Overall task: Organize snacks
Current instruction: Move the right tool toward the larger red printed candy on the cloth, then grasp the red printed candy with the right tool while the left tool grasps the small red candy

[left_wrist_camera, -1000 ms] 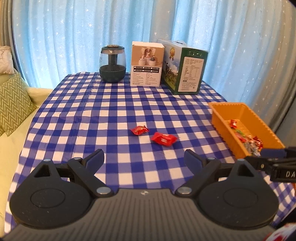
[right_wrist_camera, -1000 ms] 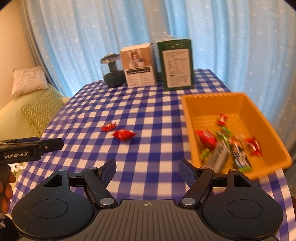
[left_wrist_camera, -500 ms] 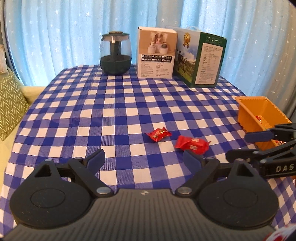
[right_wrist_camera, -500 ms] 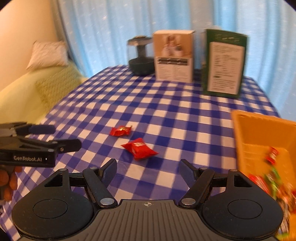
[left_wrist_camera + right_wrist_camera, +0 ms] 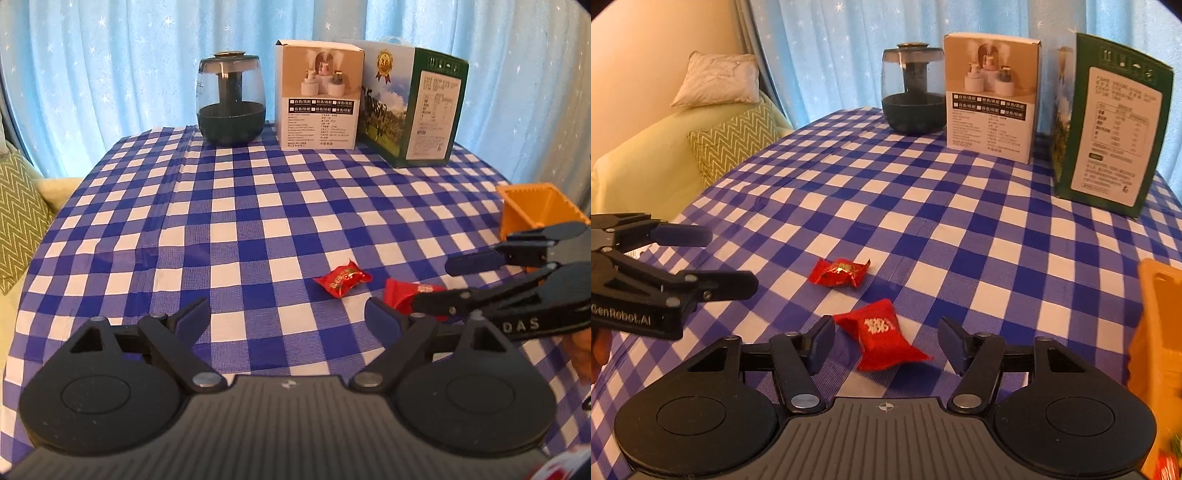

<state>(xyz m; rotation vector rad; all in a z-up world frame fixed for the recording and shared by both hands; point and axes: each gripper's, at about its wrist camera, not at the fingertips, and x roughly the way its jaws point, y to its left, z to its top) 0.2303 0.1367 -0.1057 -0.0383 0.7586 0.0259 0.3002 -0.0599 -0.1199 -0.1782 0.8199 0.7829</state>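
While between right gripper [image 5: 886, 343] fingers, red candy [image 5: 882, 334].

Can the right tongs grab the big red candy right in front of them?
Probably yes. The right tongs are open, and the big red candy lies on the checkered tablecloth partly between their fingers with nothing covering it. The left tongs stay off to the side.

Left gripper [image 5: 286, 315]: bottom centre, black fingers spread apart, nothing between them.
Right gripper [image 5: 439, 284]: right edge, fingers parted.
Small red foil-wrapped candy [image 5: 342, 277]: centre right, on the blue-and-white checked tablecloth [image 5: 236, 229].
Larger red snack packet [image 5: 404, 293]: just right of it, partly hidden.
Orange plastic bin [image 5: 532, 212]: right edge.
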